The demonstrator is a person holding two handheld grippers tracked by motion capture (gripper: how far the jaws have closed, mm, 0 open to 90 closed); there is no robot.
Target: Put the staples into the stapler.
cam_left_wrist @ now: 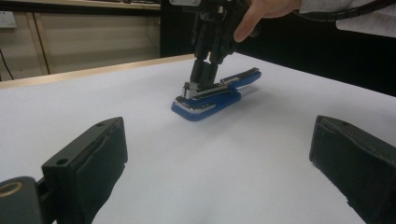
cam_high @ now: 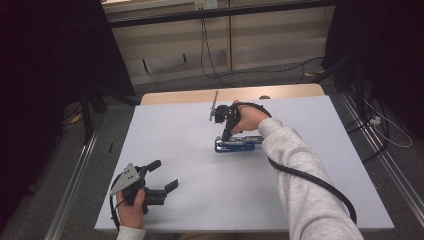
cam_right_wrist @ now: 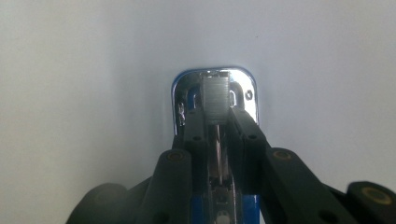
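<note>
While the left hand-held gripper point(cam_high: 166, 175) rests spread, the right hand-held gripper point(cam_high: 226, 136) pinches one blue stapler point(cam_high: 239, 144).

A blue stapler point(cam_high: 239, 144) with chrome front lies flat mid-table, lid open.

- stapler point(cam_high: 239, 144) on desk point(cam_high: 310, 165), mid, nearer far edge
- right gripper point(cam_high: 226, 134) on stapler's left end
- left gripper point(cam_high: 165, 176) near front-left corner

Right tongs point(cam_right_wrist: 217, 126) hide the stapler's point(cam_right_wrist: 212, 86) rear half.
</note>
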